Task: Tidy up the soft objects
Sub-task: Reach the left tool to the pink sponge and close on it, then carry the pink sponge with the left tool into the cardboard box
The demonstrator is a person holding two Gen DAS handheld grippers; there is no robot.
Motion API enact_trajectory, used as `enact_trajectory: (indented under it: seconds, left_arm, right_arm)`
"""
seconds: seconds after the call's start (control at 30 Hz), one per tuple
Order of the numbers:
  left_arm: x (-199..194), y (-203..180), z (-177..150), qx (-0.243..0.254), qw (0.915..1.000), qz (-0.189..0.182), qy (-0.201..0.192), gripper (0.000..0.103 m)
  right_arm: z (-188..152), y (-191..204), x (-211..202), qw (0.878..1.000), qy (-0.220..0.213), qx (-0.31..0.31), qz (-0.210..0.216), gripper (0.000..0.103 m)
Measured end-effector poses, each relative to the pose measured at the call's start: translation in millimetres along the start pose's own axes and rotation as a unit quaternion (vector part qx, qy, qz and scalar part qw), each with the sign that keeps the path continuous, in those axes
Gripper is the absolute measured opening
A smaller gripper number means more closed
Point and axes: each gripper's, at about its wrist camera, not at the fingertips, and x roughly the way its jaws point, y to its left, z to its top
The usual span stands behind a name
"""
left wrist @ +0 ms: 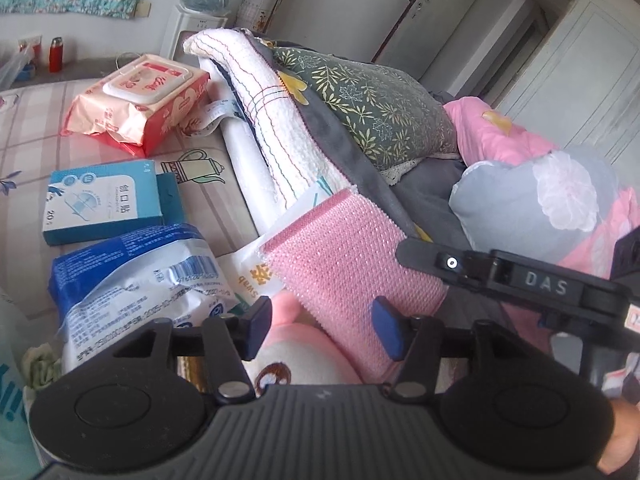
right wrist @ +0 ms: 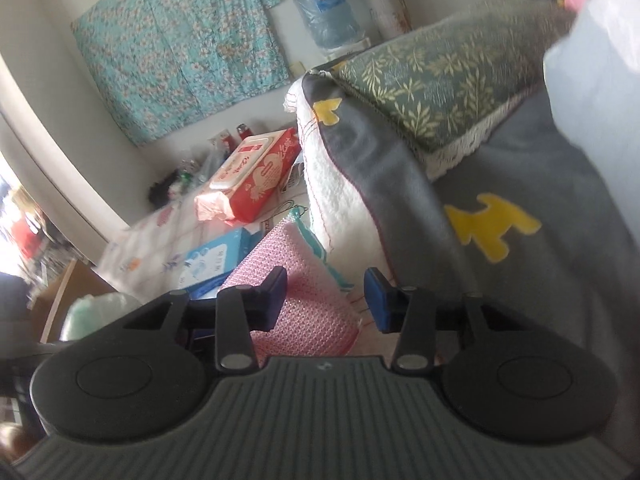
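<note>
The left gripper (left wrist: 320, 332) and right gripper (right wrist: 326, 300) jaws stand apart around the pink cloth (left wrist: 344, 256), gripping nothing. Closing off-centre risks pinching only one layer, dragging the grey blanket (right wrist: 520, 280).

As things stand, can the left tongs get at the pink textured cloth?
Probably yes. The left tongs sit right at the near end of the pink cloth, whose top is bare. Only the right tongs' finger crosses its far corner. Whether the pads already touch it is unclear.
</note>
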Motion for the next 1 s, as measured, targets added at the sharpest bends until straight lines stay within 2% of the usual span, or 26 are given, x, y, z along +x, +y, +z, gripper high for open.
enact_trajectory:
  seconds: [0.17,0.33,0.43,0.53,0.63,1.0]
  left_arm:
    - [11,1,5,-0.011,0.9999,-0.009,0.007,0.064]
    - [16,5,5,-0.024,0.9995,-0.014,0.015,0.074]
    - [19,8,7,-0.039,0.9987,-0.027,0.021,0.073]
    - [18,6,9,-0.047,0.998,-0.04,0.017,0.065]
    - [12,2,10,-0.045,0.9985,-0.031,-0.002,0.064]
    - [-23,-10,7,-0.028,0.9986,-0.035,-0.029,0.061]
  right_arm:
    - [1,-14,6,0.998,0.017,0.047,0.032,0.042]
    - [2,-21,7,0.996,0.024,0.072,0.045,0.042]
    - [2,-21,8,0.995,0.028,0.077,0.048,0.041]
    - [2,-22,7,0.995,0.031,0.081,0.052,0.04]
    - [3,-20,4,0.995,0.027,0.08,0.056,0.038]
    - [-2,-9,-26,0.991,0.013,0.102,0.08,0.037]
